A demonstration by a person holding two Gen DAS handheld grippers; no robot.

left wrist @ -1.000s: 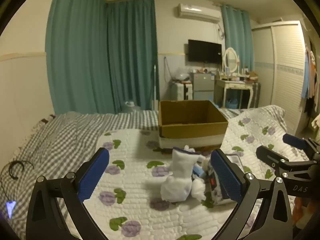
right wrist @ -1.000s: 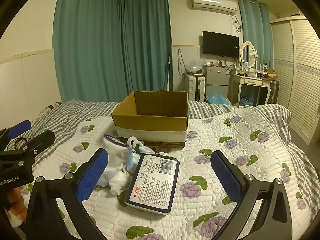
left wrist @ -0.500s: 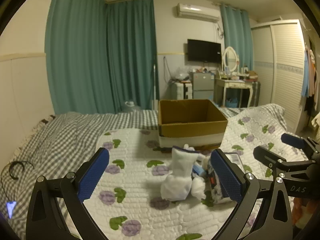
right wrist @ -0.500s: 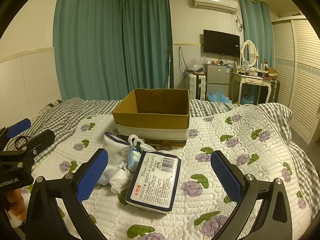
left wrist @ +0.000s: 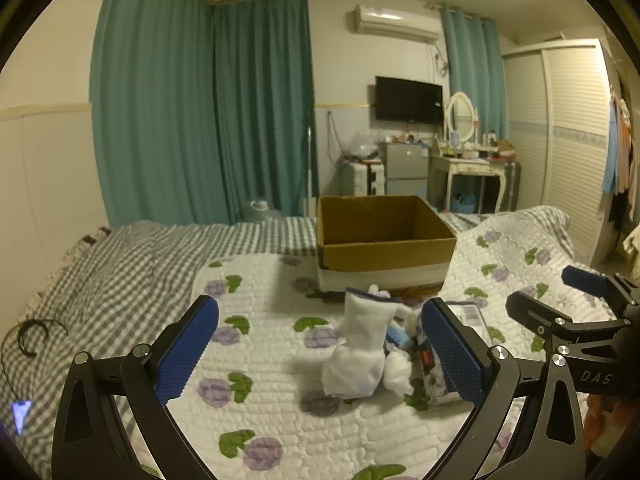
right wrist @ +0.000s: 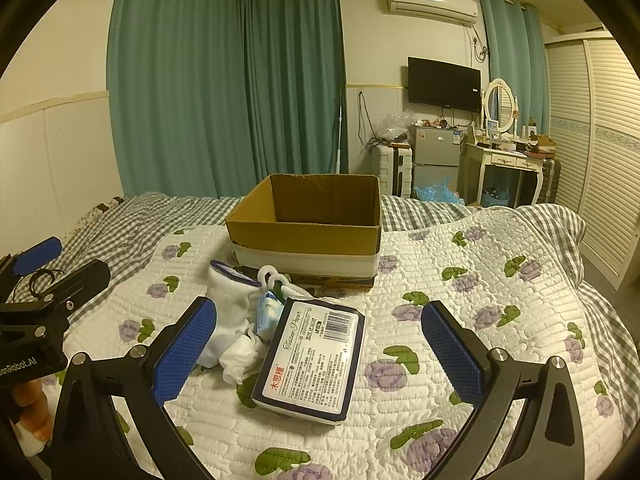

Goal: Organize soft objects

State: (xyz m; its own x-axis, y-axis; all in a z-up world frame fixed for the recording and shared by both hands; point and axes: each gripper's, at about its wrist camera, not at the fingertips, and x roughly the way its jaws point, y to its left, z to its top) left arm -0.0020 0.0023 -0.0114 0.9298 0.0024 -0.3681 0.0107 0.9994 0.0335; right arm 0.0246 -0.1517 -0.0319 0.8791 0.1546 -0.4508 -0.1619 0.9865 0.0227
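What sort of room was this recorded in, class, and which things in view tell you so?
Most likely a home bedroom. A bed under a floral quilt fills the foreground, a dressing table with an oval mirror stands by the far wall, and a slatted wardrobe lines the right side.

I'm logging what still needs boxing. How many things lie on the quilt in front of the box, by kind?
White socks or cloths: 2
Tissue pack: 1
Small blue-and-white packet: 1
White plastic hook: 1
Total: 5
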